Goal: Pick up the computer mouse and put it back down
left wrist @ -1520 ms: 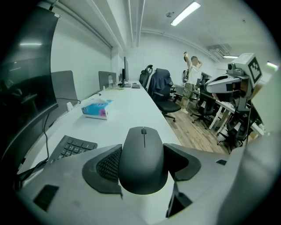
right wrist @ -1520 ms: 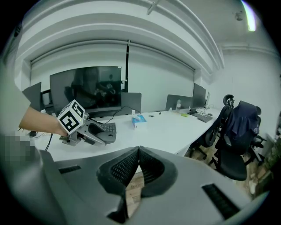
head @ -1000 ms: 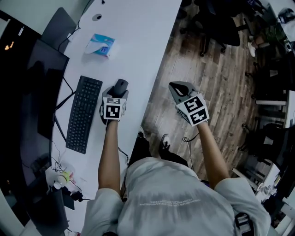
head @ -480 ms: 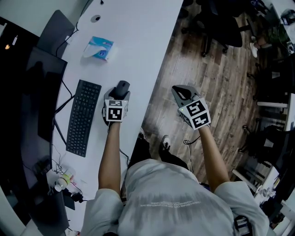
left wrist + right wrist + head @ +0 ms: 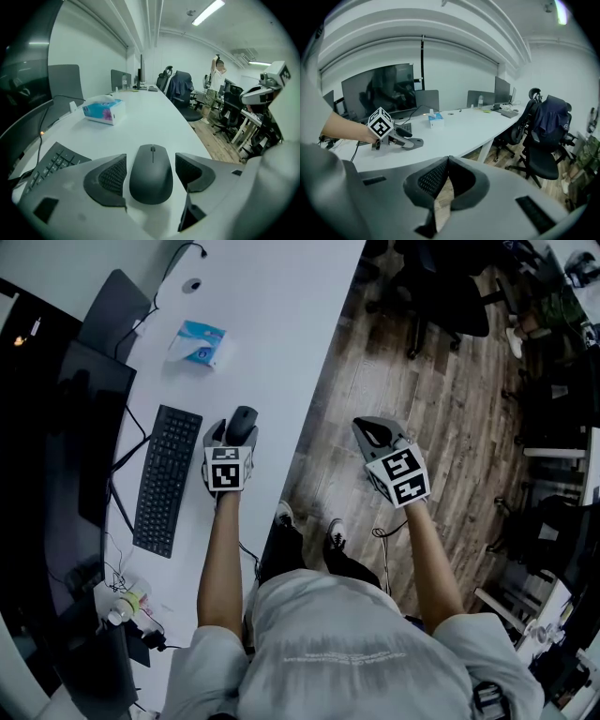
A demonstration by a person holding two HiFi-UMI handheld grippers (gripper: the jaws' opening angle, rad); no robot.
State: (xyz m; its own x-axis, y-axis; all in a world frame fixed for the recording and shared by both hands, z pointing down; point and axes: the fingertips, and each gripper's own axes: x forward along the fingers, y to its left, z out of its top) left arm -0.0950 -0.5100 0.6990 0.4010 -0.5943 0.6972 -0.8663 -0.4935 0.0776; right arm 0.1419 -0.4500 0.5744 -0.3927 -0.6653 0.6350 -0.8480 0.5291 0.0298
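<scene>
An open office is shown, with a long white desk (image 5: 281, 334) running beside a wood-plank floor (image 5: 422, 381). A dark grey, rounded computer mouse (image 5: 151, 173) is seen resting flat on the desk, roughly midway between the desk's monitor-side edge and its floor-side edge.

The mouse is bracketed by the left gripper (image 5: 232, 435), which is set low on the desk. Its jaws are held apart, one ribbed pad on each side of the mouse. The left pad is seen close against the mouse's side. A thin strip of desk is visible between the right pad and the mouse. The mouse is not lifted.

A black keyboard (image 5: 167, 479) is located just beside the left gripper, toward the monitor-side edge. A dark monitor (image 5: 66, 427) is positioned along that edge behind the keyboard. A blue-and-white tissue pack (image 5: 199, 341) is placed farther along the desk, well apart from the mouse.

The right gripper (image 5: 447, 161) is held off the desk, over the floor, beyond the floor-side edge. Its jaws are closed with the tips together, and nothing is held between them.

Black office chairs (image 5: 441, 296) are seen on the floor farther away.
</scene>
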